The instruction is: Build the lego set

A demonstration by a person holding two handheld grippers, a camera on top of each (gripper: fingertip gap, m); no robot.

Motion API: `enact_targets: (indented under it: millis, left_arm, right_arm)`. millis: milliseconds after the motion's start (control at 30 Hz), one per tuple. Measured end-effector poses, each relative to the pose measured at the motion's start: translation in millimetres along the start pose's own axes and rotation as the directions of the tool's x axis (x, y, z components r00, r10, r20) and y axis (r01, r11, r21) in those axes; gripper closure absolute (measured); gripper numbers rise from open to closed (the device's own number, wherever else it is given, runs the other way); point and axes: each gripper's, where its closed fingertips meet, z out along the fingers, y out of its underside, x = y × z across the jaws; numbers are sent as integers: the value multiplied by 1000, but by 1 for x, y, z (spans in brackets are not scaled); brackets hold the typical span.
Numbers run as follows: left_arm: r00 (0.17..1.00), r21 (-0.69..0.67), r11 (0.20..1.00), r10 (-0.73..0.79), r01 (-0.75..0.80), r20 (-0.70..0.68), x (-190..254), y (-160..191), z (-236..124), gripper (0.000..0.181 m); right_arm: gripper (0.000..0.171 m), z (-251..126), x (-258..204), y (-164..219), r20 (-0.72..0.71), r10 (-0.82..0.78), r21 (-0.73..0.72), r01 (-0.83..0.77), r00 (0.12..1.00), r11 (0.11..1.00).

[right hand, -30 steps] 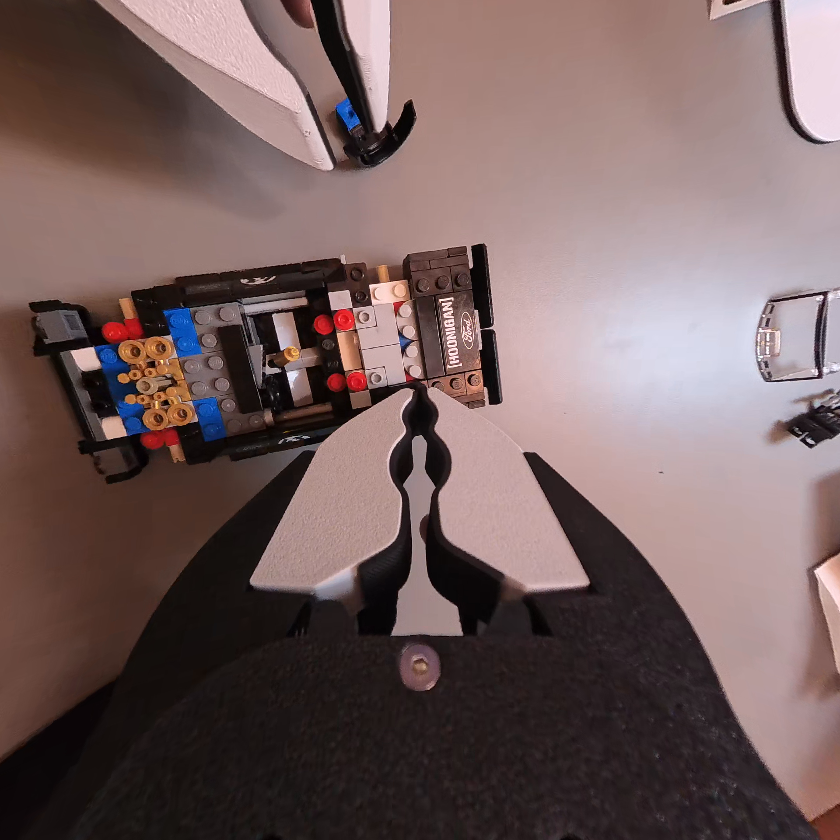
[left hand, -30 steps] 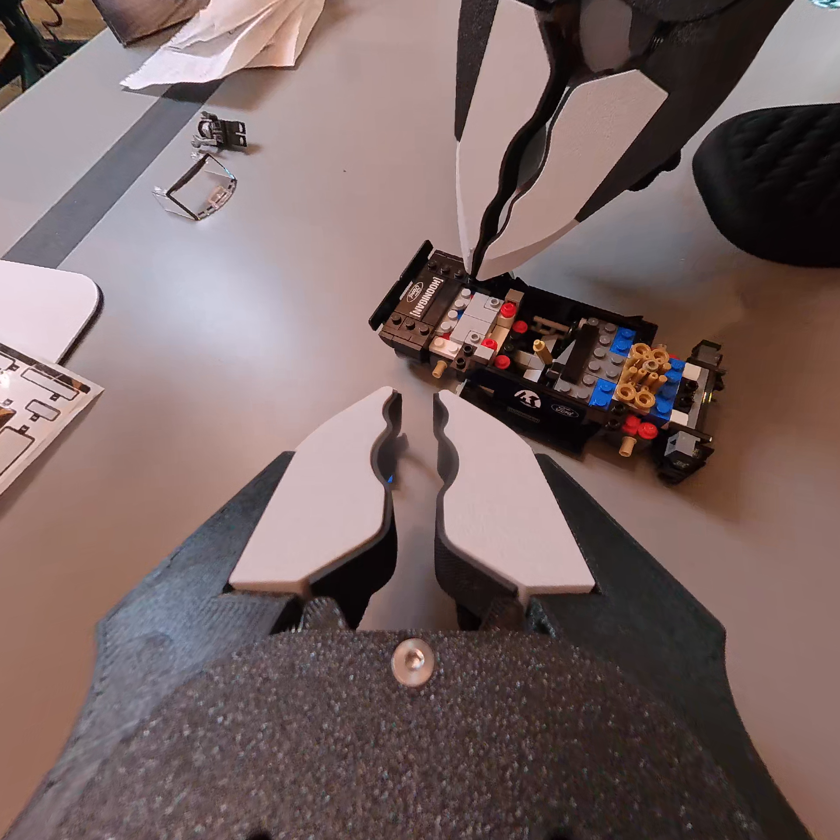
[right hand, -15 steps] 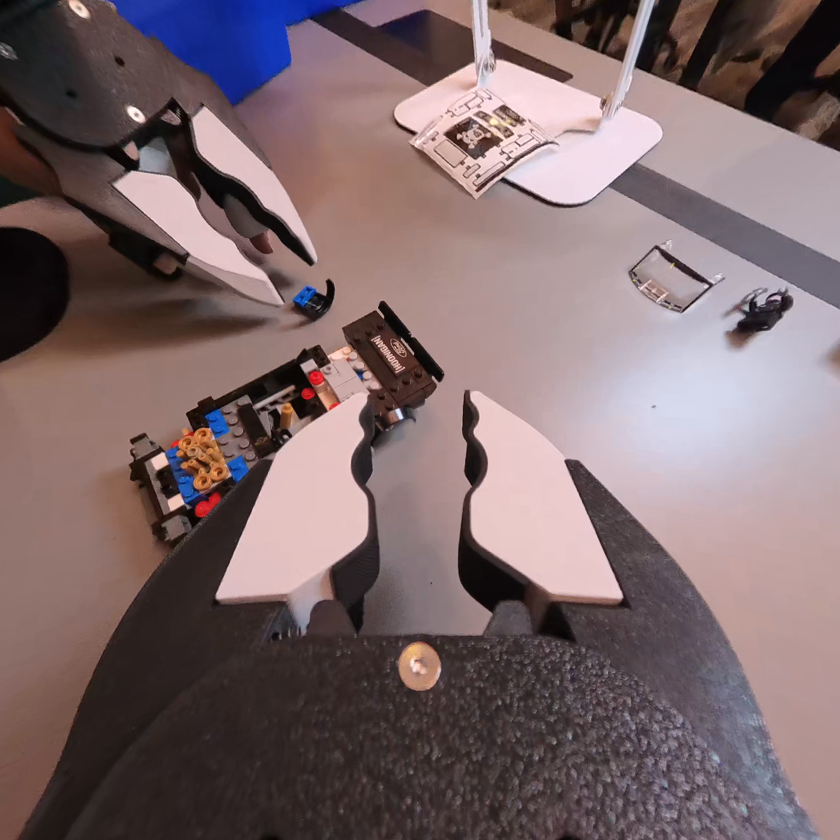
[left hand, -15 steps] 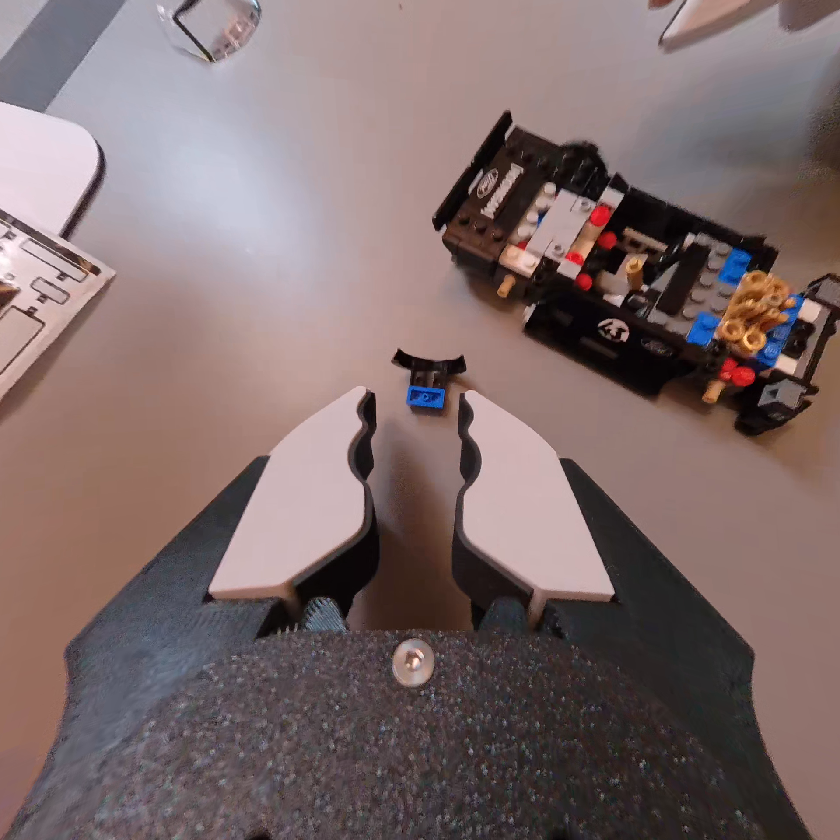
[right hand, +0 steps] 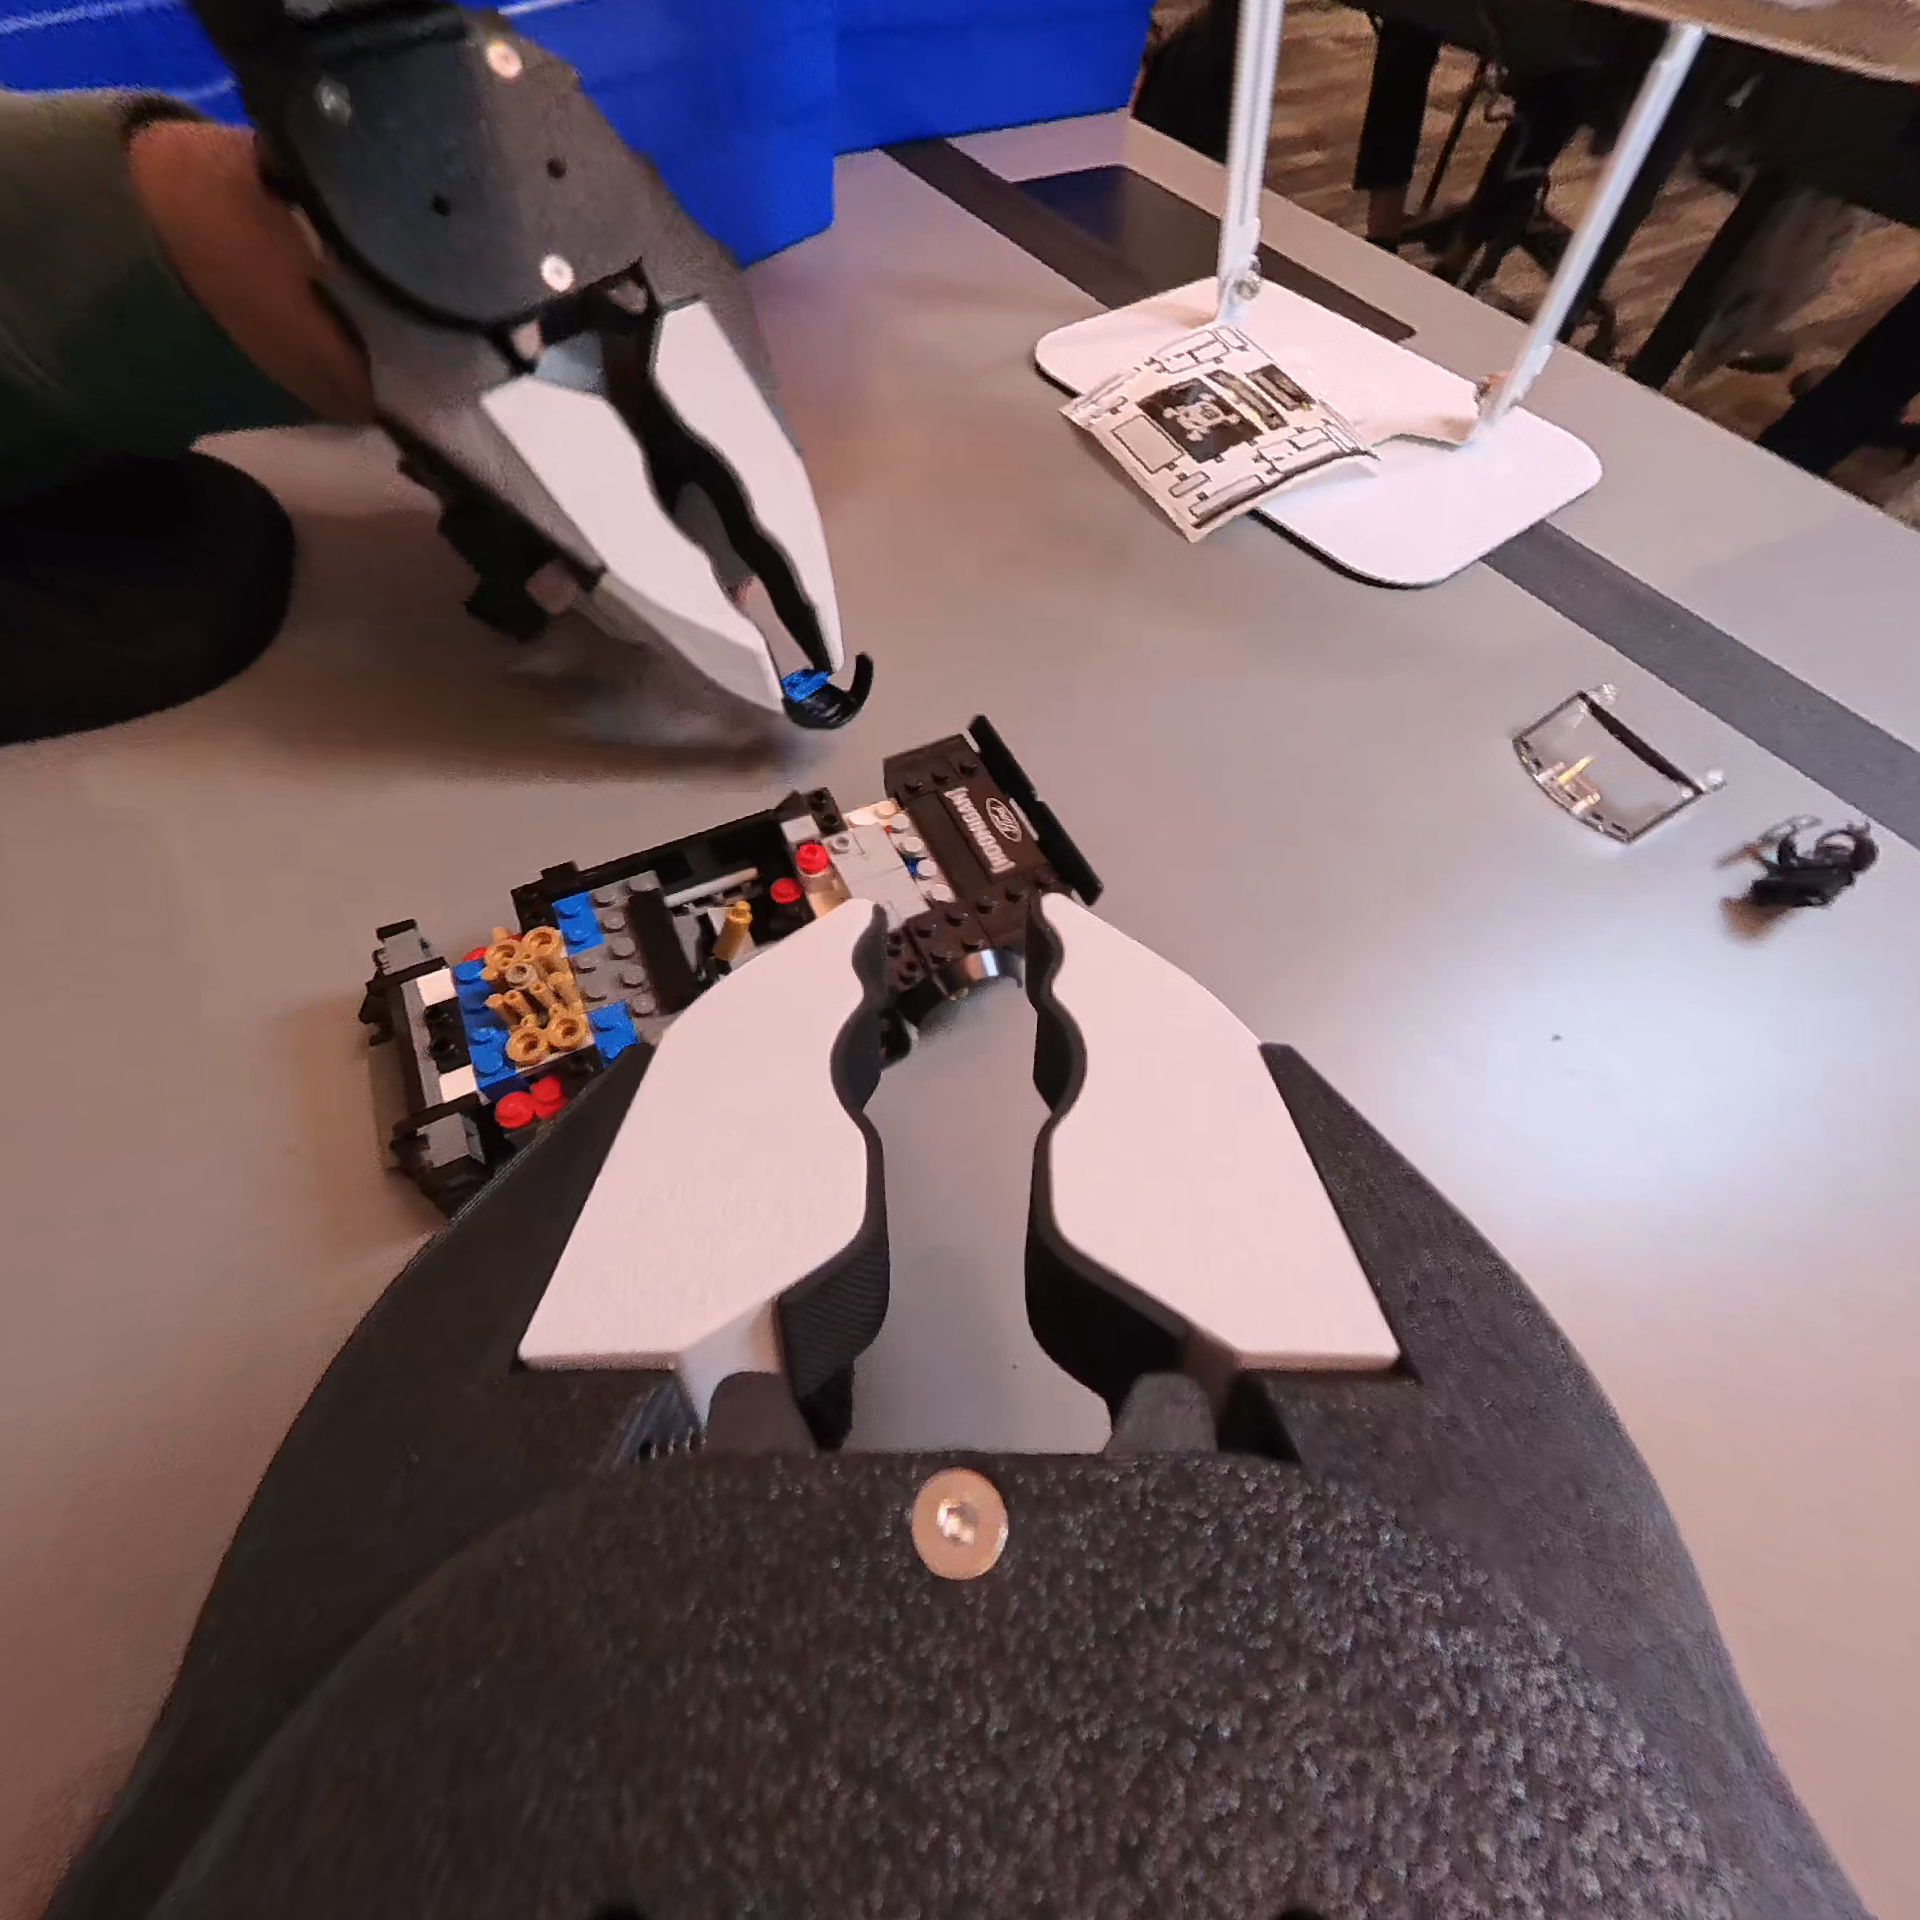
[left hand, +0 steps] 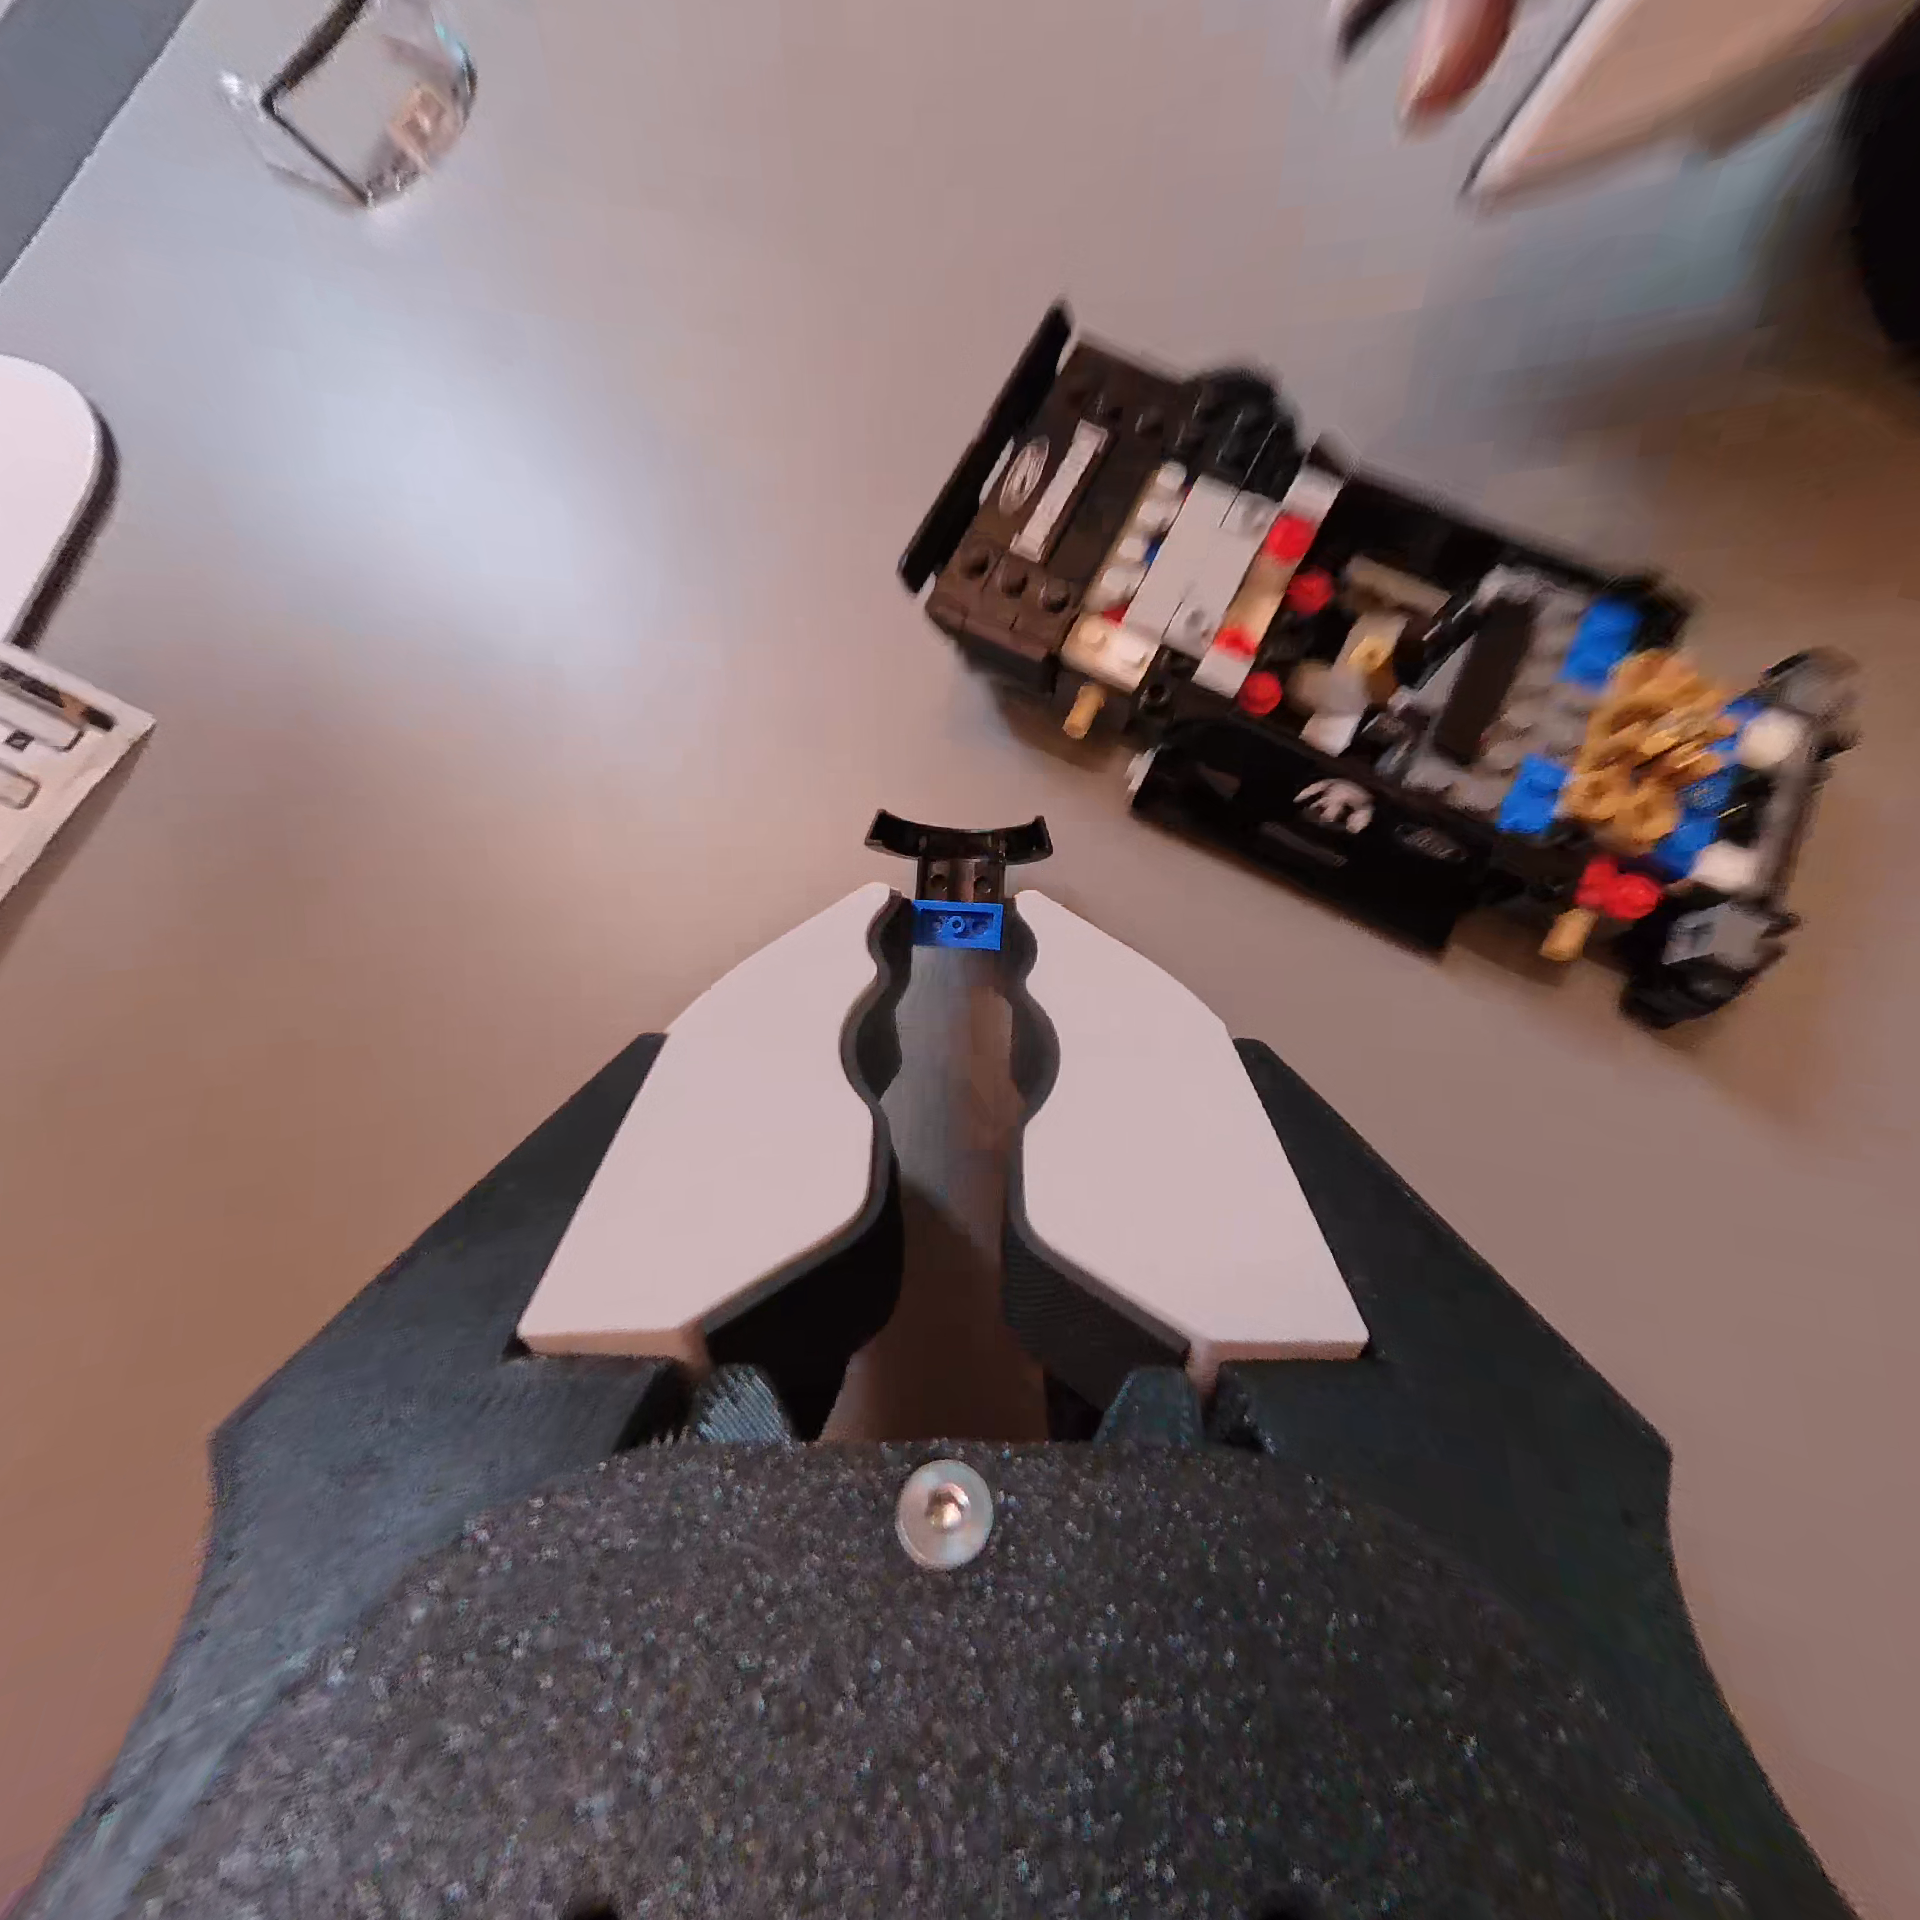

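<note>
A half-built black lego car (left hand: 1351, 665) with grey, blue, red and gold parts lies on the grey table; it also shows in the right wrist view (right hand: 644, 935). My left gripper (left hand: 956, 899) is shut on a small black wheel-arch piece with a blue plate (left hand: 958, 925), low over the table to the left of the car. The right wrist view shows it too (right hand: 821, 686), with the piece (right hand: 826, 701) at its tips. My right gripper (right hand: 951, 914) is open and empty, held off the car. The car's front corner shows through its gap.
A clear windscreen piece (right hand: 1605, 774) and a small black part (right hand: 1808, 862) lie on the table to the right. A sticker sheet (right hand: 1216, 426) rests on a white stand base (right hand: 1455, 499). A blue box (right hand: 727, 83) and a person's arm (right hand: 208, 260) are at the back left.
My left gripper has closed on the black and blue piece that lay loose on the table. My right gripper drew back from the car, opened, and its jaws have narrowed a little.
</note>
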Motion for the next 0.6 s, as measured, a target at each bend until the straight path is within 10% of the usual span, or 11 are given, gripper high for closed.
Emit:
enact_targets:
  millis: [300, 600]
  left_arm:
    - [827, 561, 716, -39, 415, -561, 61, -106, -77, 165]
    - [785, 646, 587, 27, 488, -618, 77, -126, -88, 165]
  right_arm:
    - [141, 1, -58, -61, 288, 143, 230, -214, 947, 949]
    - [149, -19, -64, -104, 469, 297, 395, -498, 832, 772]
